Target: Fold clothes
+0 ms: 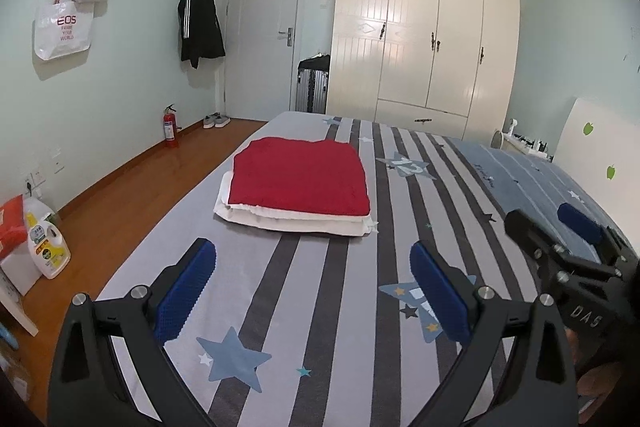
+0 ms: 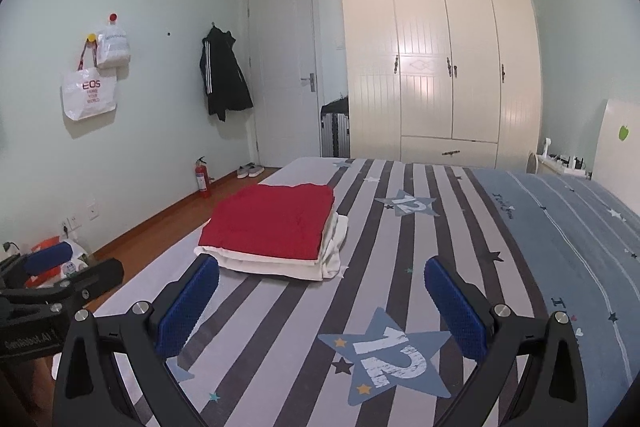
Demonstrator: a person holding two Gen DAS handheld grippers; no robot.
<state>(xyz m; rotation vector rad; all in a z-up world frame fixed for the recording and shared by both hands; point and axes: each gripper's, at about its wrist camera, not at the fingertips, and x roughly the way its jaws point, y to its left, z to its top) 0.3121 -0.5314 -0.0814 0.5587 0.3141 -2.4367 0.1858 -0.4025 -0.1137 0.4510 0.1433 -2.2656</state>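
A folded red garment (image 1: 300, 179) lies on top of folded white clothes (image 1: 296, 223) in a neat stack on the striped bed (image 1: 320, 307). The stack also shows in the right wrist view, red (image 2: 268, 223) over white (image 2: 280, 263). My left gripper (image 1: 314, 287) is open and empty, held above the bed short of the stack. My right gripper (image 2: 322, 303) is open and empty, also short of the stack. The right gripper shows at the right edge of the left wrist view (image 1: 560, 227), and the left gripper at the left edge of the right wrist view (image 2: 68, 267).
A cream wardrobe (image 1: 424, 31) stands beyond the bed's far end, with a suitcase (image 1: 312, 83) beside it. The wooden floor (image 1: 120, 207) runs along the bed's left side with a fire extinguisher (image 1: 170, 127), shoes (image 1: 216, 121) and a detergent bottle (image 1: 48, 247). A headboard (image 1: 592, 143) is at right.
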